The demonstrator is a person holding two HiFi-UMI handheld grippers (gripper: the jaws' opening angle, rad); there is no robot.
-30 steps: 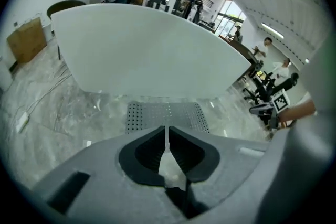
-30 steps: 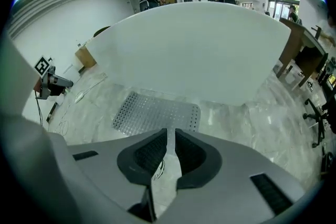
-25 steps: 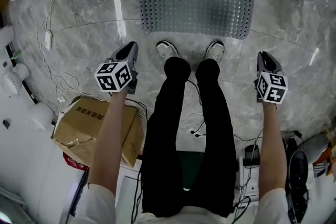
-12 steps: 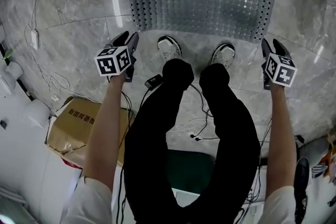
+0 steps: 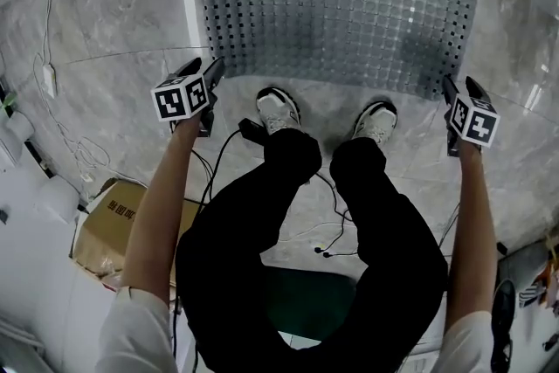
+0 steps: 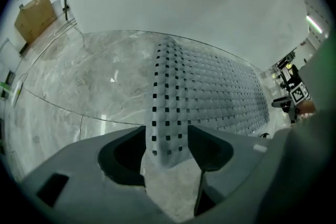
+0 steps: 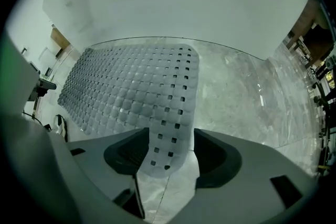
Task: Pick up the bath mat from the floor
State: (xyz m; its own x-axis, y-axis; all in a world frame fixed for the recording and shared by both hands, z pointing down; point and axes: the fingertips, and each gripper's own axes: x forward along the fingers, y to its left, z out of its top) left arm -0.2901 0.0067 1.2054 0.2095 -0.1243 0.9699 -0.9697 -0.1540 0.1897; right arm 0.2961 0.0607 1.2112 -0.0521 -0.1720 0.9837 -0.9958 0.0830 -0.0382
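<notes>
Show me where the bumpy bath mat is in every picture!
Head view: the bath mat fills the top middle, just past the white shoes.
Left gripper view: the bath mat runs from bottom middle up to the right.
Right gripper view: the bath mat runs from bottom middle up to the left.
Shared landmark: the grey marble floor under it.

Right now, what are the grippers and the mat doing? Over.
Left gripper, right gripper: jaws just opening, nothing pinched. Bath mat flat on floor, a corner between each pair. Shoes close beside it.
</notes>
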